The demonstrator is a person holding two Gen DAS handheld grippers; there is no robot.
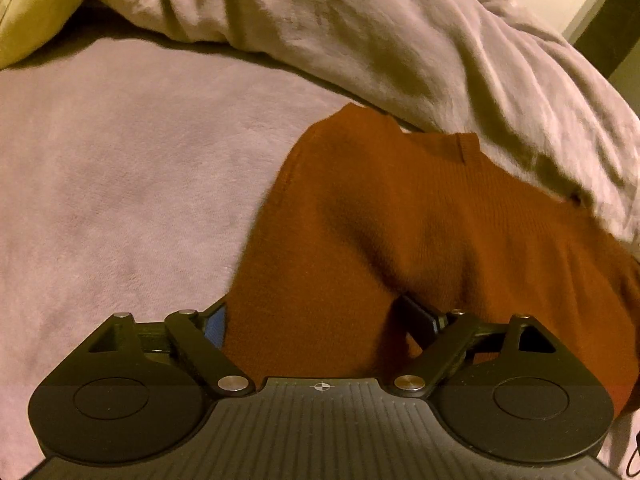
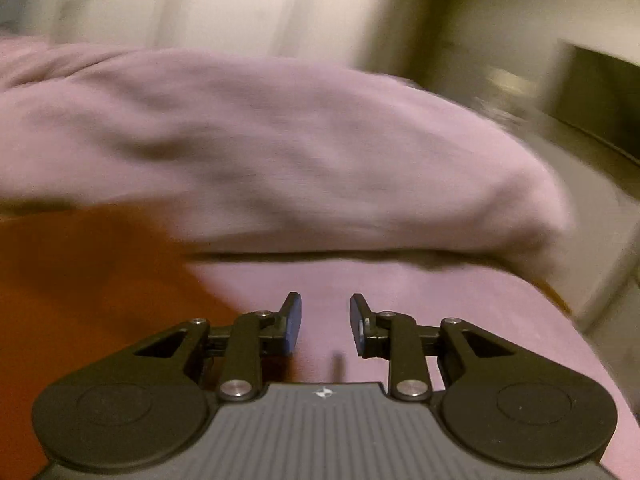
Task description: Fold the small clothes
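A rust-orange knit garment (image 1: pixel 380 220) lies on the pink bed cover (image 1: pixel 120 180), its neck end toward the rumpled blanket. My left gripper (image 1: pixel 316 320) has its jaws wide apart, and a thick fold of the garment bulges between them, hiding the fingertips. In the right wrist view the garment (image 2: pixel 80 280) shows at the left, blurred. My right gripper (image 2: pixel 325 320) is open and empty over the bed cover (image 2: pixel 440 312), just right of the garment's edge.
A rumpled pink blanket (image 1: pixel 400 40) is heaped behind the garment; it also fills the right wrist view (image 2: pixel 280 152). A yellow pillow (image 1: pixel 32 8) lies at the far left. The bed edge and dim furniture (image 2: pixel 580 92) are at the right.
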